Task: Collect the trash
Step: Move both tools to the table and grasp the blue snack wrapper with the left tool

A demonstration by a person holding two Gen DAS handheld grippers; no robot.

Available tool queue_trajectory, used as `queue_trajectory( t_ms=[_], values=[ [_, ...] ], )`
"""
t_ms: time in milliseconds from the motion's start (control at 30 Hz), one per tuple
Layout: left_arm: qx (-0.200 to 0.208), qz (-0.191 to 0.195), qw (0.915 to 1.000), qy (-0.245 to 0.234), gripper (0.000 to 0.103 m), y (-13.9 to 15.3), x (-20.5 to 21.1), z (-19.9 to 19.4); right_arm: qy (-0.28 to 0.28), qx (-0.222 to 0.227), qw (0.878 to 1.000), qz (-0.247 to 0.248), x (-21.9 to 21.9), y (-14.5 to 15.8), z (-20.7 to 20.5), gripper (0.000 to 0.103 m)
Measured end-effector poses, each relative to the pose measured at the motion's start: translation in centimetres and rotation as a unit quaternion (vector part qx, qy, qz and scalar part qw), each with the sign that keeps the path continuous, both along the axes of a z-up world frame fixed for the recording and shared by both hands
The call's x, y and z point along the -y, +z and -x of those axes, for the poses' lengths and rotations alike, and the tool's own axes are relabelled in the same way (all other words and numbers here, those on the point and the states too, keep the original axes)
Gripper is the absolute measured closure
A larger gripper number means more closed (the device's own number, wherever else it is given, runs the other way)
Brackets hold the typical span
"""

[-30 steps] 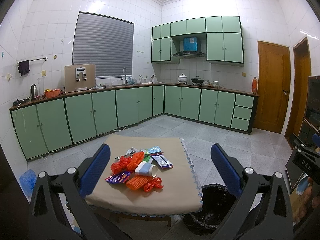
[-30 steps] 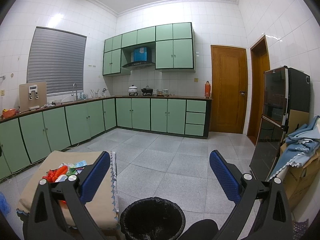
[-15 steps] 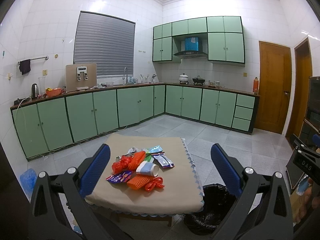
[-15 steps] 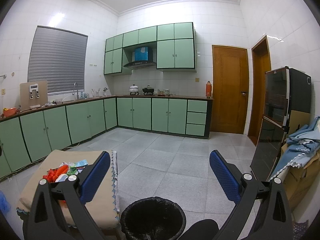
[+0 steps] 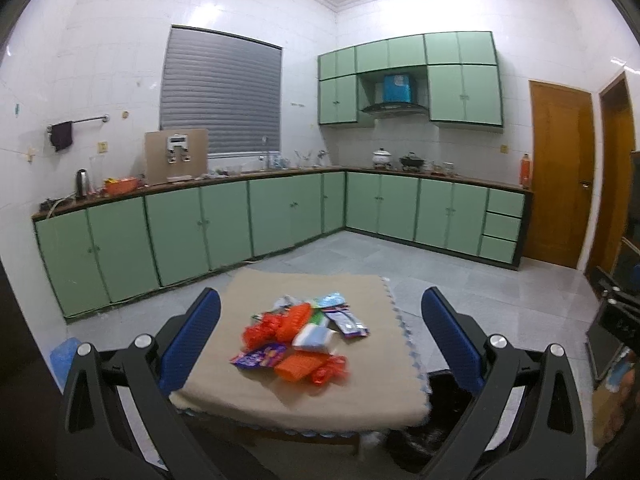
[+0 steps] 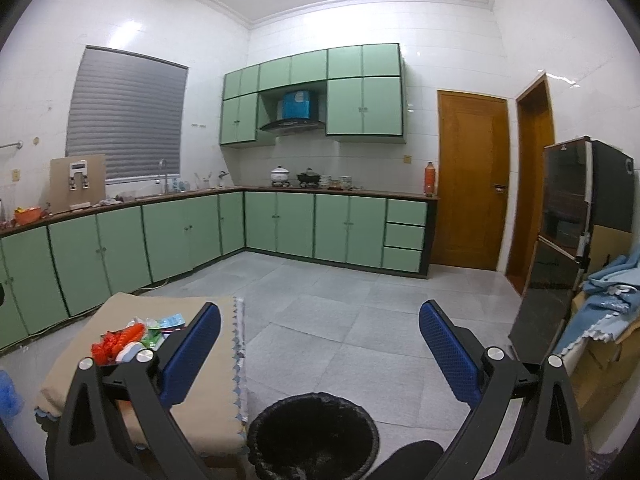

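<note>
We see a kitchen with white tiled walls and an L-shaped row of pale green base cabinets (image 5: 224,228) under a dark countertop. Green wall cabinets (image 6: 362,92) hang above, and between them sits a range hood (image 6: 291,124) with a blue box (image 6: 297,104) over it. On the stove we find a white pot (image 5: 382,157) and a black wok (image 5: 412,160). A grey roller blind (image 5: 222,96) covers the window; before it stands a brown water dispenser (image 5: 177,156). At the left are a kettle (image 5: 82,182), an orange basket (image 5: 120,186) and a dark towel (image 5: 61,136) on a rail. A wooden door (image 6: 472,180), a black cabinet (image 6: 576,216) and blue cloth (image 6: 612,296) on cardboard boxes stand at the right.
</note>
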State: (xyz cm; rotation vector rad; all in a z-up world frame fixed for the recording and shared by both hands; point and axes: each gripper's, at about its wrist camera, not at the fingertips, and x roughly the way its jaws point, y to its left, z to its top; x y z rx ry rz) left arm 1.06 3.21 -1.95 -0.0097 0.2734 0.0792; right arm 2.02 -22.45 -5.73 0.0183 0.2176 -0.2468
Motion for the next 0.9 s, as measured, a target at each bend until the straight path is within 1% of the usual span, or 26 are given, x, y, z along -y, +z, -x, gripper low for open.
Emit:
queue_trajectory(
  t_ms=[67,167,233,300,367,400,433,500,533,600,667,733,800,900],
  values=[
    [-0.002,0.004,1.0,0.008,0.006,-0.3,-1.2,-0.3,0.009,-0.003,1.0,0.005,-0.6,-0.3,-0.7,0.006],
    [0.002,-0.002,0.9987,0.052,0.006,-1.1,-2.9,-0.4,0.031,-0.01,0.999,0.011,-1.8,-0.9,-1.9,0.006],
    [0.003,0.011,0.9979,0.064,0.006,-1.6,-4.3,-0.6,0.052,-0.015,0.998,0.017,-3.0,-1.6,-2.9,0.006],
    [-0.01,0.034,0.9968,0.071,0.006,-2.4,-5.9,-1.3,0.07,-0.021,0.997,0.021,-4.0,-2.2,-3.9,0.006],
    [-0.019,0.051,0.9961,0.07,0.006,-3.1,-7.0,-1.8,0.092,-0.031,0.995,0.025,-5.4,-3.0,-5.3,0.006],
    [-0.033,0.055,0.9953,0.073,0.006,-3.7,-7.6,-2.4,0.102,-0.035,0.994,0.026,-5.9,-3.3,-5.9,0.006],
    [-0.043,0.054,0.995,0.072,0.006,-4.1,-8.0,-2.8,0.108,-0.037,0.993,0.027,-6.3,-3.6,-6.1,0.006],
    [-0.076,0.048,0.9937,0.067,0.006,-5.1,-8.8,-3.9,0.134,-0.046,0.989,0.031,-7.8,-4.5,-7.6,0.006],
    [-0.086,0.039,0.9927,0.075,0.006,-5.7,-9.2,-4.6,0.14,-0.049,0.988,0.032,-8.4,-4.9,-7.8,0.006],
    [-0.087,0.031,0.9929,0.075,0.006,-6.7,-9.9,-5.4,0.165,-0.066,0.984,0.032,-9.6,-5.9,-9.2,0.006],
    [-0.096,0.034,0.9927,0.065,0.006,-7.8,-10.5,-6.6,0.185,-0.074,0.979,0.033,-11.0,-6.8,-10.4,0.006],
    [-0.108,0.043,0.992,0.05,0.006,-9.3,-11.1,-8.1,0.201,-0.08,0.976,0.035,-11.8,-7.4,-11.3,0.006],
    [-0.125,0.059,0.9896,0.041,0.006,-11.1,-11.9,-9.9,0.211,-0.084,0.973,0.041,-12.7,-8.0,-11.9,0.006],
    [-0.132,0.075,0.9877,0.037,0.006,-13.3,-12.3,-11.8,0.223,-0.093,0.969,0.049,-13.9,-9.0,-13.1,0.006]
  ],
)
